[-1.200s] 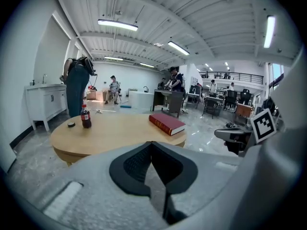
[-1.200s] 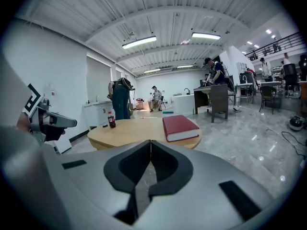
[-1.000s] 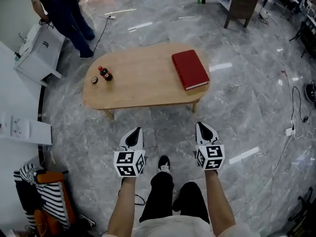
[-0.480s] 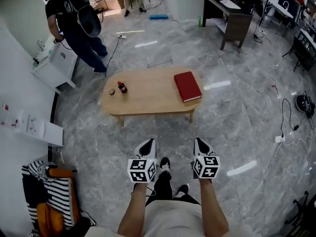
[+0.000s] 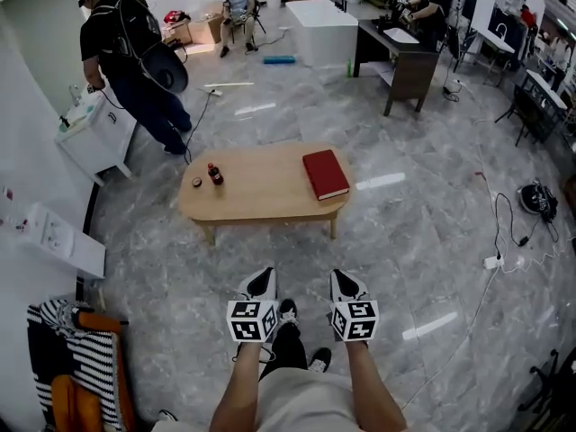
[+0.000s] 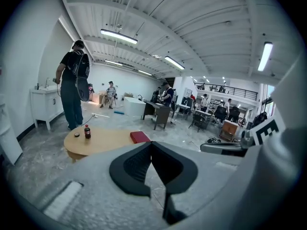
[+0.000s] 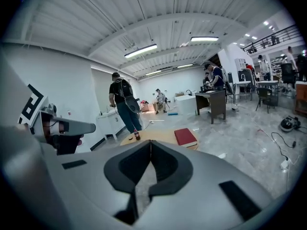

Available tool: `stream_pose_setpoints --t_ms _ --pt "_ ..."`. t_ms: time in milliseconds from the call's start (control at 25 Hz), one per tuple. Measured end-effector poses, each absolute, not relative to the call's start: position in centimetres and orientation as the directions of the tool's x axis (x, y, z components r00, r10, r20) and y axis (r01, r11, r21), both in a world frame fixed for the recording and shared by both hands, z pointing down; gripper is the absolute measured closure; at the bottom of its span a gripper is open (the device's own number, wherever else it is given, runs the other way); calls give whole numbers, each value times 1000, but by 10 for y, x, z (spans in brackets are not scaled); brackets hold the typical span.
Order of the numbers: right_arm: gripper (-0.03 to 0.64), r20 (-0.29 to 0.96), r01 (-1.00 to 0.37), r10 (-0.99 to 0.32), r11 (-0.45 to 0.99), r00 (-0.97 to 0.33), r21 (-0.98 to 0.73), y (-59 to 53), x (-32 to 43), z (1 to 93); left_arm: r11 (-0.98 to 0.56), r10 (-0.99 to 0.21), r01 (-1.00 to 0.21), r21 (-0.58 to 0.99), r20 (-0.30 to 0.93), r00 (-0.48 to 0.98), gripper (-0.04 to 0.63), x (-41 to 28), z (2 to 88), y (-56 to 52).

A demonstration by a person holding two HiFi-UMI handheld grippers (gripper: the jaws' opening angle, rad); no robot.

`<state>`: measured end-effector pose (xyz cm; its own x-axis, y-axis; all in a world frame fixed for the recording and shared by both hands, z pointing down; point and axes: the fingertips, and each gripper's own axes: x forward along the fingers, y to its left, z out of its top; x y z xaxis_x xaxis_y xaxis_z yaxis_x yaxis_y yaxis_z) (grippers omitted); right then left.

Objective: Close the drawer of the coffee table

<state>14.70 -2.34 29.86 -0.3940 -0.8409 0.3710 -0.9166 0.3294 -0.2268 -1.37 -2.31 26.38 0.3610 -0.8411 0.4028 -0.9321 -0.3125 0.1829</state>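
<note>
The coffee table [image 5: 261, 187] stands level on the grey marble floor [image 5: 405, 241], well ahead of me. Its top is a long oval of pale wood, carried on short wooden legs. I cannot make out the drawer along the near edge.

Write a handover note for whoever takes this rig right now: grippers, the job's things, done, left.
Left gripper: jaws together, empty.
Right gripper: jaws together, empty.
Both are held low in front of the person, well short of the table and touching nothing.
The table stands ahead on the floor with a book, a bottle and a cap on top.
Done: cannot tell. No drawer shows from this side in any view, so whether it is open or closed is unknown.
Left: probably walk up, find the drawer, and push it shut if it is open.
</note>
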Motion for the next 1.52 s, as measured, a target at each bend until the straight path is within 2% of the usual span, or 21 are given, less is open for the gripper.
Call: stream_pose_setpoints --t_ms 600,1160,1520 --pt "601 311 -925 -873 333 -377 -186 -3 159 274 -346 -848 -923 168 366 384 586 -2 248 5" --pt "601 303 -915 -864 361 -401 -183 20 143 279 -361 -833 -918 164 385 396 586 4 262 27" --pt "601 304 -926 -879 316 -367 -204 18 163 281 -352 -838 -924 151 388 383 586 -1 259 28"
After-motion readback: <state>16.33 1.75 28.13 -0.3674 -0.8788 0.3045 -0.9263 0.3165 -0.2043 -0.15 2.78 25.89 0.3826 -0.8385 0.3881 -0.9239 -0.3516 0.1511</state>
